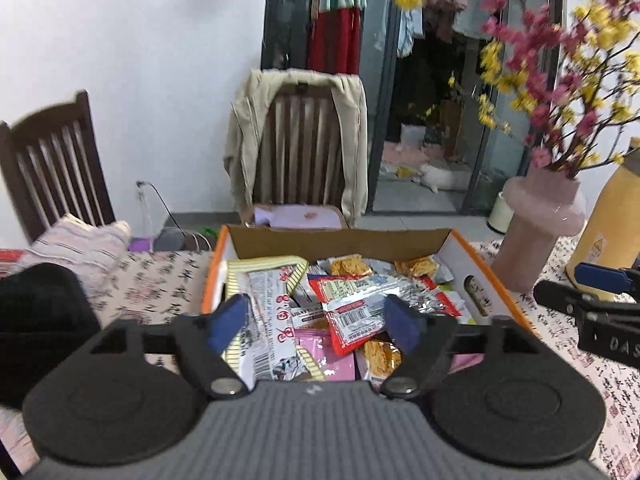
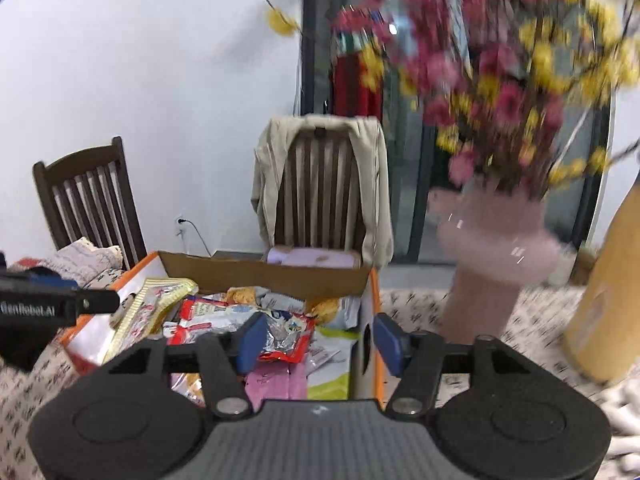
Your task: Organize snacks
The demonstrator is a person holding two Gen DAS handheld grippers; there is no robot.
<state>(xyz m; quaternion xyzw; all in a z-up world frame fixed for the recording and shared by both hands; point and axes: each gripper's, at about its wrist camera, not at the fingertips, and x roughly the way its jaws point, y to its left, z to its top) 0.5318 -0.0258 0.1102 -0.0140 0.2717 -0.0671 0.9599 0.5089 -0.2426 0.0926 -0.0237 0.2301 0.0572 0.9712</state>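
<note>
A cardboard box with an orange rim stands on the table, filled with several snack packets. Among them are a red and white packet, a long white packet and a pink one. My left gripper hovers open over the box's near side with nothing between its blue pads. My right gripper is open too, above the box's right side. A silver and red packet and the box's right wall show between its pads, which touch neither. One right finger shows at the right edge of the left wrist view.
A pink vase of pink and yellow flowers and a yellow flask stand right of the box. A chair draped with a beige jacket is behind it. Another dark chair and a black object are at the left.
</note>
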